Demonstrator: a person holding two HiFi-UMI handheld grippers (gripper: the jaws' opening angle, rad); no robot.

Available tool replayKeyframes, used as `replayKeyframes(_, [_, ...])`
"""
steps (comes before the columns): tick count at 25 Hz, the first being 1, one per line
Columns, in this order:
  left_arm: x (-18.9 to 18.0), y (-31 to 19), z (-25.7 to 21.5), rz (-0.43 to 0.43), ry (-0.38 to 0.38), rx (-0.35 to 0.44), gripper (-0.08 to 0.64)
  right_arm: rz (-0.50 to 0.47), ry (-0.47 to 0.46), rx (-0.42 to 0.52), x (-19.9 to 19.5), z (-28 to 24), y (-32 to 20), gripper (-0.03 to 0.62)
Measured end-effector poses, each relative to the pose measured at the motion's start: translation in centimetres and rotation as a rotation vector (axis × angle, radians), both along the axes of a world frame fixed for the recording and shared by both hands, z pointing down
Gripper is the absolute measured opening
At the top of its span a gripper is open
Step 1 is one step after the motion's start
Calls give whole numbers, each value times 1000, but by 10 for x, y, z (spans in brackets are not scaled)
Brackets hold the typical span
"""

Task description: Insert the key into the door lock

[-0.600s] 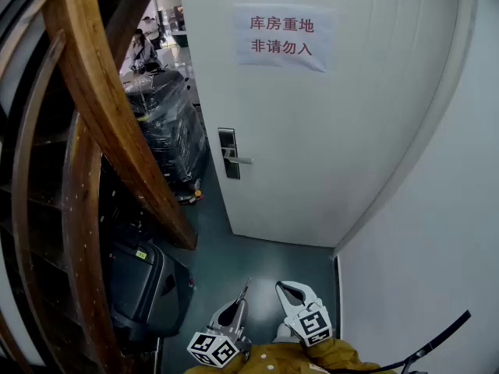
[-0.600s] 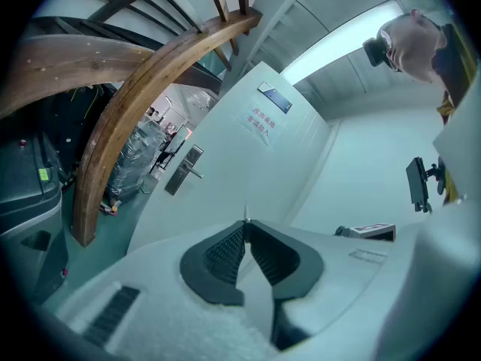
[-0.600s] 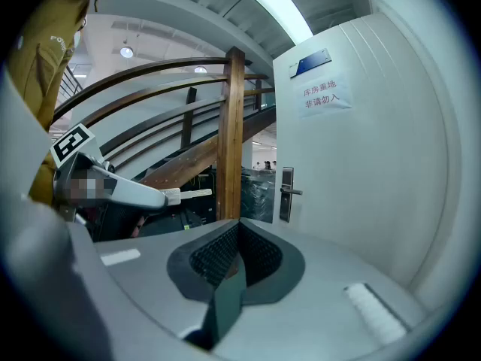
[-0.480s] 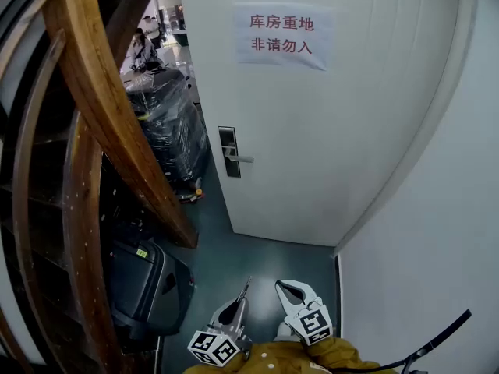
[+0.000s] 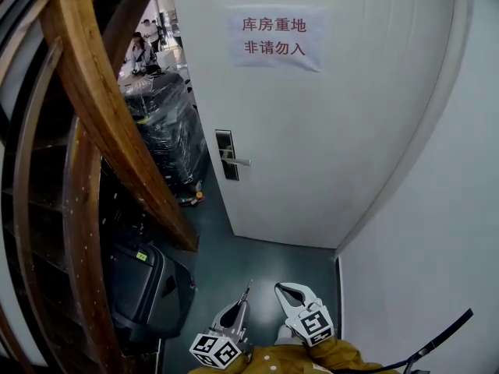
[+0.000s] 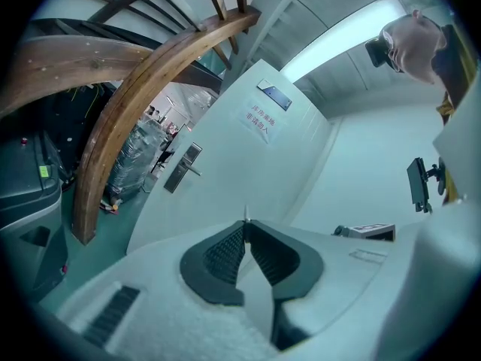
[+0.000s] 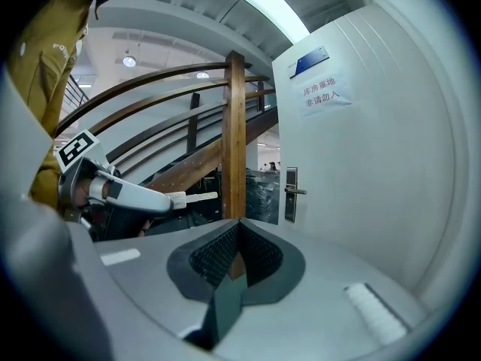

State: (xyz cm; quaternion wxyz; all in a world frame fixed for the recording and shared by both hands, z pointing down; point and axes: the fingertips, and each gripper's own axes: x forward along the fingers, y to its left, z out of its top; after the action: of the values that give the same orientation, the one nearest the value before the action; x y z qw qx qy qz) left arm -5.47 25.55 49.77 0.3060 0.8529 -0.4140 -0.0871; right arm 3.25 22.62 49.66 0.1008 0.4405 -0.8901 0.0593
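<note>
Far left: wooden stair rail [image 5: 101, 115], and behind it a black film-wrapped load [image 5: 168, 127], contents not visible. Door lock [image 5: 226, 154] on the white door [image 5: 351, 131]. Left tool [image 5: 238, 306] is clamped on the key [image 5: 245, 292], blade toward the lock, well apart from it. Door sign [image 5: 273, 36], red print: "库房重地 非请勿入". Right tool [image 5: 281, 288]: jaws together, nothing held.

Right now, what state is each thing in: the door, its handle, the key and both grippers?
door: open, its lock edge standing free.
handle: level, untouched.
key: clamped in the left gripper, tip forward, well short of the door.
left gripper: shut on the key.
right gripper: shut, empty.
</note>
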Motion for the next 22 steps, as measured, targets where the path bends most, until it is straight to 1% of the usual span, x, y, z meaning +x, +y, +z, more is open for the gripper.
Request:
replayKeyframes(3, [10,0,1,-9,5,-9,28,-15,23,1,13,5,0,5])
replayKeyframes(6, [20,-10,-1,-32,9,-6,28,-19,-5,-6,26,1,-11,5])
replayKeyframes(10, [32,-15,4,-95,5,25,28,-50,-18,-21,43,14,-18,5])
replayKeyframes(12, [36,-16,11,-123,8,7,28,-60,-27,-33,48,20,-24,5])
replayKeyframes(14, [37,-16,15,-140,3,-15,28,-72,-40,-38,49,19,-29,5])
replayKeyframes(17, [35,-27,13,-150,-10,-21,28,-92,-50,-38,46,16,-39,6])
replayKeyframes(22, [33,-55,24,-166,7,-47,28,-103,-36,-59,41,27,-68,5])
